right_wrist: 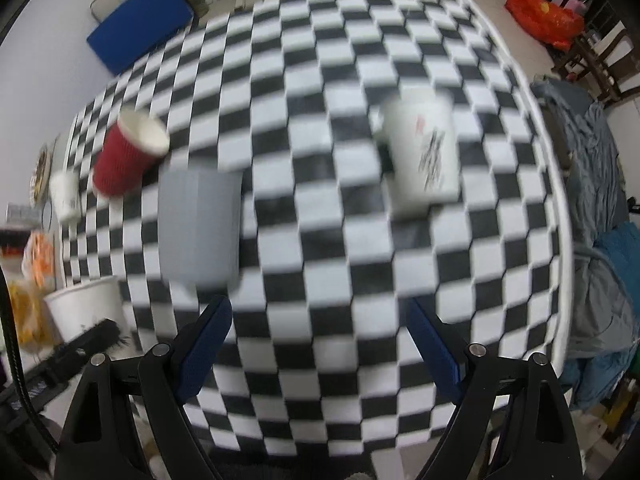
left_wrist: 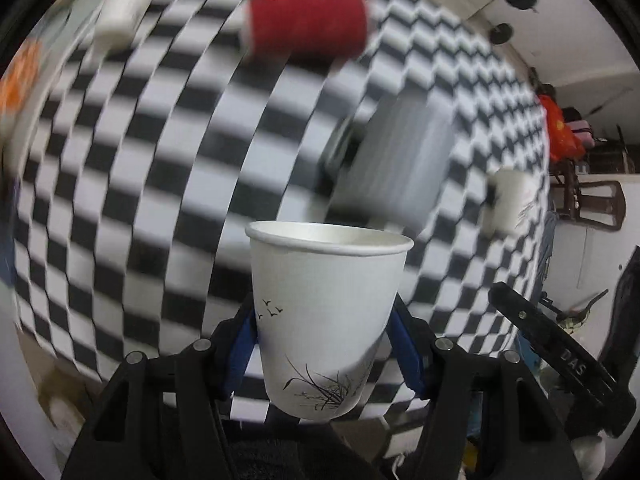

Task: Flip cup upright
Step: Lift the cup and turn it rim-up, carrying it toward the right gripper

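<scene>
My left gripper [left_wrist: 324, 328] is shut on a white paper cup [left_wrist: 324, 312] with bird and grass prints, held mouth up above the checkered table [left_wrist: 160, 184]. The same cup shows at the left edge of the right wrist view [right_wrist: 86, 306]. My right gripper [right_wrist: 320, 340] is open and empty above the table's near part. A grey cup [right_wrist: 200, 224] stands mouth down ahead of its left finger. A white mug [right_wrist: 424, 152] with dark markings stands mouth down further right. A red ribbed cup [right_wrist: 128, 152] lies tilted on its side at the left.
A small white cup [right_wrist: 66, 196] stands near the table's left edge. Orange and yellow items [right_wrist: 36, 264] lie at the far left. A blue mat [right_wrist: 140, 24] and an orange bag [right_wrist: 544, 16] lie on the floor beyond the table. Grey-blue cloth [right_wrist: 592, 184] hangs at the right.
</scene>
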`<state>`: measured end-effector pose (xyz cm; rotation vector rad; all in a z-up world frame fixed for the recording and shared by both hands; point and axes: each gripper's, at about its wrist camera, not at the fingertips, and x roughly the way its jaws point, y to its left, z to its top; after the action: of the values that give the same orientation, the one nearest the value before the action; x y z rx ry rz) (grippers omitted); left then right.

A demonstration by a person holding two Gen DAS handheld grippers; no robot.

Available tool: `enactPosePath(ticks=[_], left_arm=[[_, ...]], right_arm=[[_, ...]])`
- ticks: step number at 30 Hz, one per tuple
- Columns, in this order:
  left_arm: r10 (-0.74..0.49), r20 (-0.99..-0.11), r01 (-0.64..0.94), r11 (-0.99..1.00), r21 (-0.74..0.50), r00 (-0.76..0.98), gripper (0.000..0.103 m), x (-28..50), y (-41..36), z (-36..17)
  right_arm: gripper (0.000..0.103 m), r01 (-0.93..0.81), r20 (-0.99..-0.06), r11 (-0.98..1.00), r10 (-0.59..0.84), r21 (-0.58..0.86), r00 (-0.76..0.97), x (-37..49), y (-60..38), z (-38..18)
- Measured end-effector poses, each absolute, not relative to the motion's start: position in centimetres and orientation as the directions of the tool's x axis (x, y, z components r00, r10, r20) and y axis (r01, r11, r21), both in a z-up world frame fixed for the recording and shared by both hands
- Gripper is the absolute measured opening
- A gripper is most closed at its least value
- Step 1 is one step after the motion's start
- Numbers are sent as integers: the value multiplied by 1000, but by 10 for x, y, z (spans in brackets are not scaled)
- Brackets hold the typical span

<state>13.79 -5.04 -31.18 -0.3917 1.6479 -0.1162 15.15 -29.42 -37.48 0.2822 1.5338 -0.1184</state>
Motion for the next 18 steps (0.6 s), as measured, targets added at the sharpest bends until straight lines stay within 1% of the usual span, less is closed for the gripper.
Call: enactPosePath(ticks=[2, 5, 9, 13, 18], left_arm=[[-315, -945, -184, 938, -295, -90, 59, 125, -52, -327], [-272, -959, -145, 955, -258, -85, 59, 112, -59, -347], [-253, -963, -119, 963, -241, -95, 59, 106, -65, -367], [-225, -968, -88, 972, -217, -108, 60, 107, -76, -382], [-188, -979, -39, 982, -185, -85, 63, 108, -90, -385]], right_arm=[[90, 248, -994, 963, 103, 106, 25, 133, -290, -388], [90, 245, -995, 966, 99, 89, -30, 109, -284, -414], [90, 245, -993, 967, 91, 71, -75, 89, -282, -436], [90, 245, -993, 968, 74, 50, -90, 80, -286, -446], [90, 247, -994, 968, 60, 36, -88, 69, -288, -448]])
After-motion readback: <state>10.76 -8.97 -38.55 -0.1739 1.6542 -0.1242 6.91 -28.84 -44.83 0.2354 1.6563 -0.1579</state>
